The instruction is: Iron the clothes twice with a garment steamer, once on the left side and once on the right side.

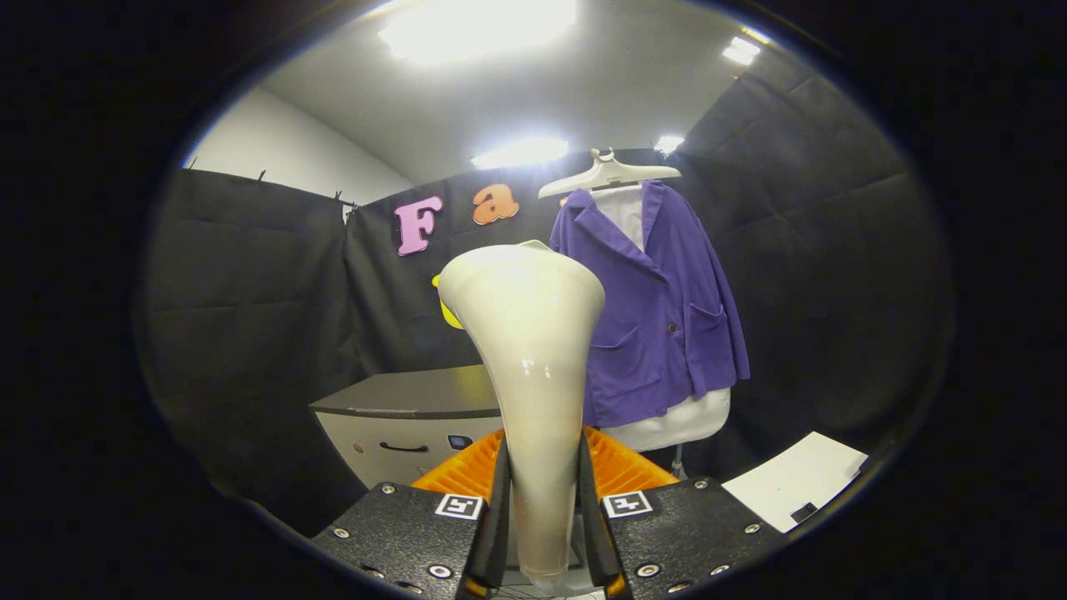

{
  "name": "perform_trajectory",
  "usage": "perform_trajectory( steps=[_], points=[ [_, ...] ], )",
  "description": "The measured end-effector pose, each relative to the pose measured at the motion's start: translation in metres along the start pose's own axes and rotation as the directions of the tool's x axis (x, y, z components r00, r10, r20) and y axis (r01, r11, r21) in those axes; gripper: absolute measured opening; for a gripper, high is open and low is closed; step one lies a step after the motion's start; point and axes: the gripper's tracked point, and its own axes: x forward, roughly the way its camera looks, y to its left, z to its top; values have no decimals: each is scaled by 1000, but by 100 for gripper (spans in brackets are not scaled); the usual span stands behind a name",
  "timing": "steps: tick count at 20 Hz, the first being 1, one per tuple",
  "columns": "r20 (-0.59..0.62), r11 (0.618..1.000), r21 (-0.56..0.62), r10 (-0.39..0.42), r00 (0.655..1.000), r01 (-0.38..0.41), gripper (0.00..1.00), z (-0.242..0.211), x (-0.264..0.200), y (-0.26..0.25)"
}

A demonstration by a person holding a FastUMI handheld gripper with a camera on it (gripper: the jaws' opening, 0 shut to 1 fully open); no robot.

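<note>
The tongs point(542, 500) sit at the bottom centre of the frame, clenched on the garment steamer point(525, 350): both fingers point(498, 508) press against the narrow lower neck of its pale, glossy body. The steamer stands upright between them and flares into a broad head at mid-frame, slightly left of centre, its back turned to the camera.

Right of the steamer head, and beyond it, a purple jacket point(658, 317) hangs over a white shirt point(683, 421) on a pale hanger point(608, 173) in the upper centre of the frame. The jacket has a collar, dark buttons and patch pockets; the shirt's hem shows below it. The steamer head is apart from the cloth, overlapping the jacket's left edge only in line of sight.

Below and left of the jacket stands a grey cabinet point(400, 417) with a dark top and a drawer handle. Just behind the fingers lies a ribbed orange object point(621, 467), partly hidden. At the lower right a white sheet point(796, 479) lies flat on a surface I cannot make out.

Black cloth walls point(250, 317) close the booth on the left, back and right. Above them are a white wall, a grey ceiling and bright ceiling lights point(479, 25).
</note>
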Motion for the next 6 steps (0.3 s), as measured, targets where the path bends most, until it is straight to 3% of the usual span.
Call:
perform_trajectory(
  steps=[6],
  points=[
    [0,1000,4,1,1000,-1,38,4,-1,2]
  ],
)
